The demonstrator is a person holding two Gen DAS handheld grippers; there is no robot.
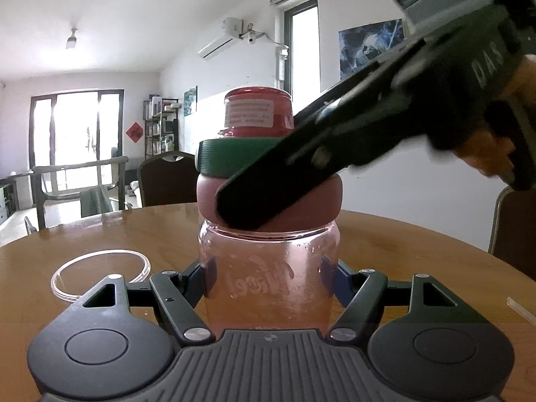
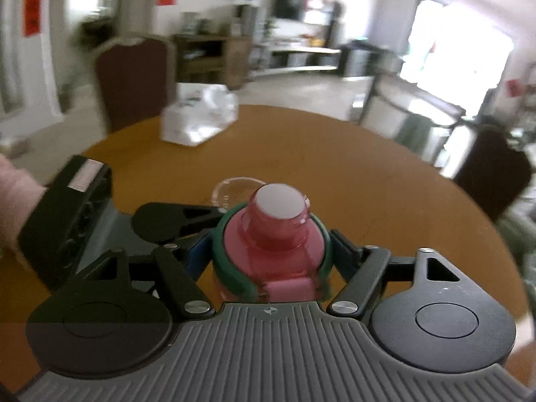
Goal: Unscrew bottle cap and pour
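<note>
A pink bottle is stood upright on the round wooden bench, well in from its edges. Its clear lower body is clamped by the left hand-held gripper, whose blue-padded fingers are pressed against both sides of it.

The cap, pink with a green ribbed ring around it and a narrower red spout top, is seen still seated on the bottle. It is gripped from above by the right hand-held gripper, whose fingers are closed against the green ring on either side. In the left wrist view that gripper is seen slanting down from the upper right, blurred, with part of a hand behind it.

A clear round dish is laid flat on the bench just beside the bottle, apart from it. A white plastic bag is rested near the far edge of the bench in the right wrist view, where a pink sleeve is also seen at the left border. Dark chairs are placed around the bench.
</note>
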